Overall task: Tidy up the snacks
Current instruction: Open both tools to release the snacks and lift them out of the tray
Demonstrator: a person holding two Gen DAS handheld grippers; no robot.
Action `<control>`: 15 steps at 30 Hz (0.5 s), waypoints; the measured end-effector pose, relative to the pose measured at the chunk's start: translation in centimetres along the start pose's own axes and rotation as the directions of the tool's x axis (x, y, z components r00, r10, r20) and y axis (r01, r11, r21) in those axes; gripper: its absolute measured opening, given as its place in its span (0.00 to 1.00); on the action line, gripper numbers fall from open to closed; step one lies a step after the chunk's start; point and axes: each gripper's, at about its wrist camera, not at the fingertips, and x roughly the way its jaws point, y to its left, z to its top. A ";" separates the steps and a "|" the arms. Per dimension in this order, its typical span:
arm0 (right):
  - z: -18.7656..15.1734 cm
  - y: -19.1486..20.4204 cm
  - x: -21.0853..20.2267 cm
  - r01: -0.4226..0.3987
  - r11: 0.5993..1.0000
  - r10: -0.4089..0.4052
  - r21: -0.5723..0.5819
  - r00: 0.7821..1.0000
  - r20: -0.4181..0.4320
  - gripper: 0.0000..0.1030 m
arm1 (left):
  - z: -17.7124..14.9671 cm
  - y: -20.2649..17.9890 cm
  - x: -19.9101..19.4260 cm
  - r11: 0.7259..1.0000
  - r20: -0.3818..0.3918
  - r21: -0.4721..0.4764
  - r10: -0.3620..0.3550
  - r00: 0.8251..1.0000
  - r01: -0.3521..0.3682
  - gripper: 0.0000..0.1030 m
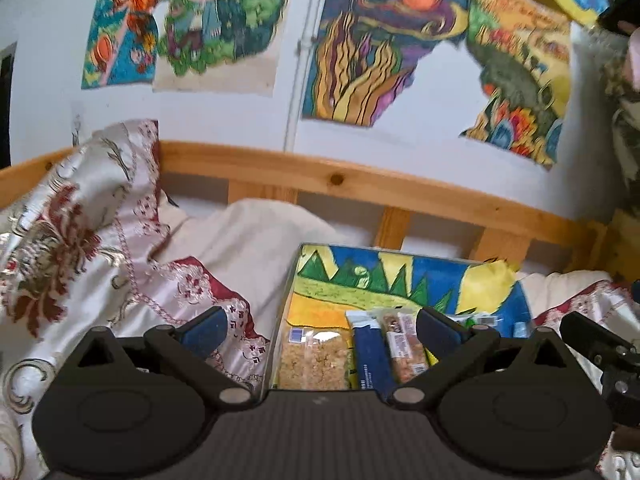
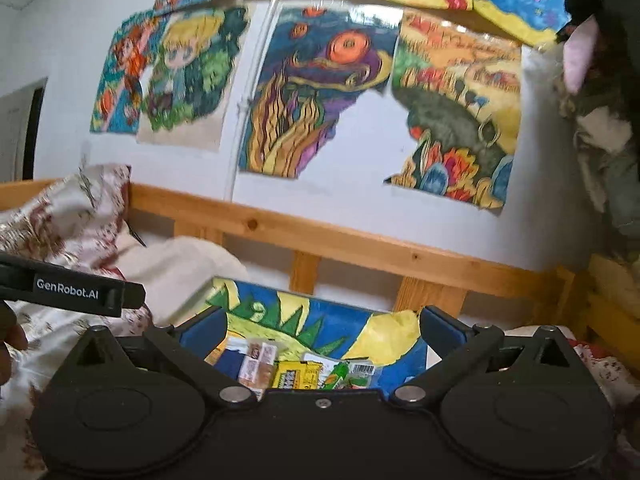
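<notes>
Black plastic, nearest: we hold the left gripper [image 1: 322, 334] and the right gripper [image 2: 322, 330] side by side over the bed, each with blue-padded jaws spread wide and nothing between them. The right gripper's arm shows at the right edge of the left wrist view; the left gripper's branded arm shows at the left edge of the right wrist view.

Just beyond the jaws we list the snacks, lying together in a shallow box [image 1: 280, 320] lined with a painted paper of green peaks, yellow and blue:
- a clear bag of pale crumbly snack [image 1: 314, 360], at the left of the box;
- a dark blue wrapped bar [image 1: 370, 358], beside it;
- a clear-wrapped nut bar [image 1: 404, 346], touching the blue one and partly hidden by the left gripper's right finger;
- a yellow packet [image 2: 298, 374] and a green packet [image 2: 340, 372], seen in the right wrist view, their near ends cut off by the gripper body.

Around the box: a cream bedcover with dark red flowers [image 1: 72, 248], bunched high at the left, and a plain cream pillow [image 1: 248, 236] behind.

Farther: the pine bed rail [image 1: 360, 188] with upright slats.

Farthest: a white wall carrying coloured drawings [image 1: 384, 48], some torn at the edges, and bundled clothing [image 2: 608, 120] at the far right.
</notes>
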 end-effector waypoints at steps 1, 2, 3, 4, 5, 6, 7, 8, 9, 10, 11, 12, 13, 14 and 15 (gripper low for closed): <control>0.2 0.0 -0.6 0.000 1.000 0.000 0.003 1.000 0.006 0.99 | 0.0 0.0 -0.7 1.000 0.007 -0.002 -0.004 1.000 0.004 0.99; 0.4 0.1 -1.5 -0.001 1.000 0.001 0.006 1.000 0.013 0.99 | 0.0 0.0 -1.5 1.000 0.015 -0.005 -0.008 1.000 0.008 0.99; 0.6 0.1 -2.1 -0.003 1.000 0.003 0.007 1.000 0.016 0.99 | -0.1 0.0 -2.2 1.000 0.021 -0.006 -0.012 1.000 0.012 0.99; 0.8 0.2 -2.7 -0.003 1.000 0.003 0.010 1.000 0.019 0.99 | -0.1 0.0 -2.8 1.000 0.025 -0.005 -0.014 1.000 0.015 0.99; 0.9 0.2 -3.4 -0.004 1.000 0.004 0.013 1.000 0.021 0.99 | -0.2 0.0 -3.5 1.000 0.031 -0.002 -0.017 0.999 0.017 0.99; 1.1 0.3 -4.0 -0.007 1.000 0.007 0.015 1.000 0.024 0.99 | -0.3 0.0 -4.0 1.000 0.036 0.000 -0.019 0.999 0.019 0.99; 1.2 0.4 -4.7 -0.008 1.000 0.007 0.016 1.000 0.026 0.99 | -0.4 0.1 -4.7 1.000 0.042 0.004 -0.019 0.999 0.019 0.99; 1.2 0.4 -5.2 -0.006 1.000 0.006 0.017 1.000 0.028 0.99 | -0.6 0.1 -5.3 1.000 0.047 0.006 -0.018 0.999 0.018 0.99; 1.2 0.6 -5.9 -0.004 1.000 0.004 0.019 1.000 0.031 0.99 | -0.7 0.2 -5.9 1.000 0.052 0.007 -0.018 0.998 0.018 0.99; 1.2 0.6 -6.5 -0.003 1.000 0.002 0.022 0.999 0.032 0.99 | -0.9 0.3 -6.6 1.000 0.057 0.006 -0.018 0.998 0.018 0.99; 1.2 0.6 -7.0 -0.001 1.000 0.000 0.025 1.000 0.031 0.99 | -1.2 0.4 -7.2 1.000 0.059 0.005 -0.018 0.998 0.017 0.99; 1.2 0.6 -7.5 0.000 1.000 -0.001 0.029 1.000 0.029 0.99 | -1.4 0.5 -7.9 1.000 0.059 0.002 -0.016 0.998 0.016 0.99; 1.2 0.6 -8.0 0.000 0.999 -0.001 0.034 1.000 0.026 0.99 | -1.6 0.7 -8.5 1.000 0.059 -0.002 -0.015 0.998 0.015 0.99; 1.2 0.6 -8.7 0.000 0.999 -0.001 0.042 1.000 0.023 0.99 | -1.8 0.8 -9.1 1.000 0.059 -0.004 -0.014 0.998 0.015 0.99; 1.1 0.7 -9.3 0.000 0.999 -0.001 0.048 1.000 0.021 0.99 | -2.0 0.9 -9.8 1.000 0.059 -0.007 -0.011 0.998 0.012 0.99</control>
